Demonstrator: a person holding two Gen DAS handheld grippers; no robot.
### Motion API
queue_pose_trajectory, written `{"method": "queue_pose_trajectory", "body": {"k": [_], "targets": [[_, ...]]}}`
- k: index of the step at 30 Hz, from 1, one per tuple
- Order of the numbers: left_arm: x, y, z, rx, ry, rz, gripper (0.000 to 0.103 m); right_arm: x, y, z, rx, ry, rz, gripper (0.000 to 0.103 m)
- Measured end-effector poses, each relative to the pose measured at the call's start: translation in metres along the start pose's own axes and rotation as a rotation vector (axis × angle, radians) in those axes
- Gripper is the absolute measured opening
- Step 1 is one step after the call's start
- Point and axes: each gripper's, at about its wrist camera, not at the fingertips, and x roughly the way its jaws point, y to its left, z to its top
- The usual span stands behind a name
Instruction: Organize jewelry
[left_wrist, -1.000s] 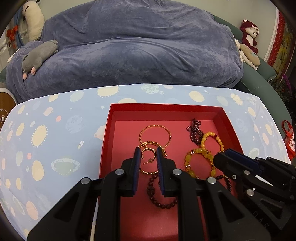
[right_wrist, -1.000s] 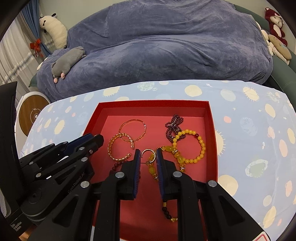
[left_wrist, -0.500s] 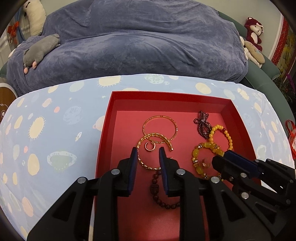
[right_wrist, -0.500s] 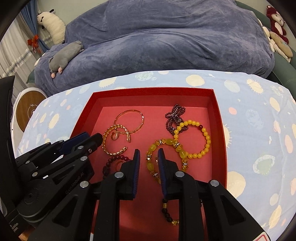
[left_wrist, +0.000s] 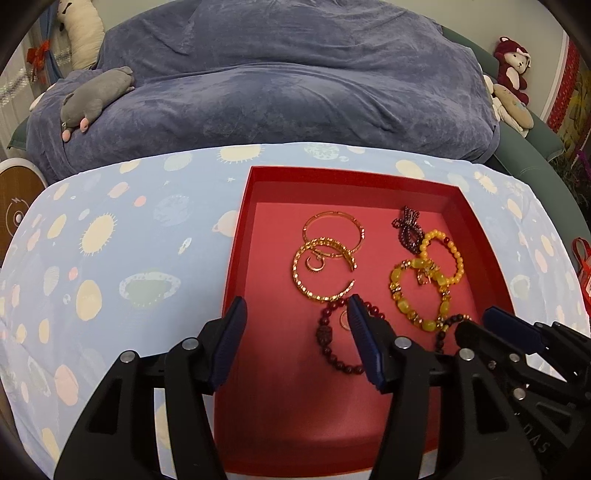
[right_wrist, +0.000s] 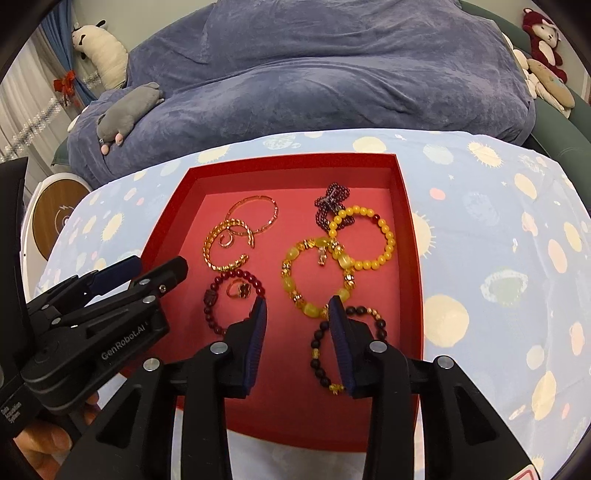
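A red tray (left_wrist: 240, 236) (right_wrist: 410, 236) on the patterned cloth holds jewelry: two gold bangles (left_wrist: 325, 273) (right_wrist: 229, 243) with a small gold ring (left_wrist: 314, 263) inside one, a dark red bead bracelet (left_wrist: 327, 332) (right_wrist: 221, 295) around another ring (right_wrist: 238, 290), yellow bead bracelets (left_wrist: 421, 291) (right_wrist: 362, 236), a purple bead piece (left_wrist: 406, 225) and a black bead bracelet (right_wrist: 321, 354). My left gripper (left_wrist: 295, 308) is open and empty above the tray's near left. My right gripper (right_wrist: 297, 306) is open and empty above the near middle.
The table has a light blue cloth (left_wrist: 110, 258) with sun and planet prints. Behind it lies a large blue-grey beanbag (left_wrist: 277, 85) with a grey plush toy (left_wrist: 96, 99). Stuffed toys (left_wrist: 513, 70) sit at the far right.
Both grippers opened and pulled back from the tray. The small gold rings they held now lie in the tray, one inside a gold bangle, one inside the dark red bracelet.
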Motion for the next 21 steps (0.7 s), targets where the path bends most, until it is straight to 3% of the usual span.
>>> {"method": "queue_pose_trajectory", "body": {"k": [5, 21], "targets": [[-0.001, 0.007, -0.021, -0.003, 0.033, 0.003, 0.053, 0.0, -0.008, -0.022, 0.018, 0.034, -0.011, 0.035], [-0.03, 0.014, -0.069, 0.044, 0.025, 0.062, 0.053, -0.001, 0.0, -0.057, 0.001, 0.065, -0.01, 0.035]]}}
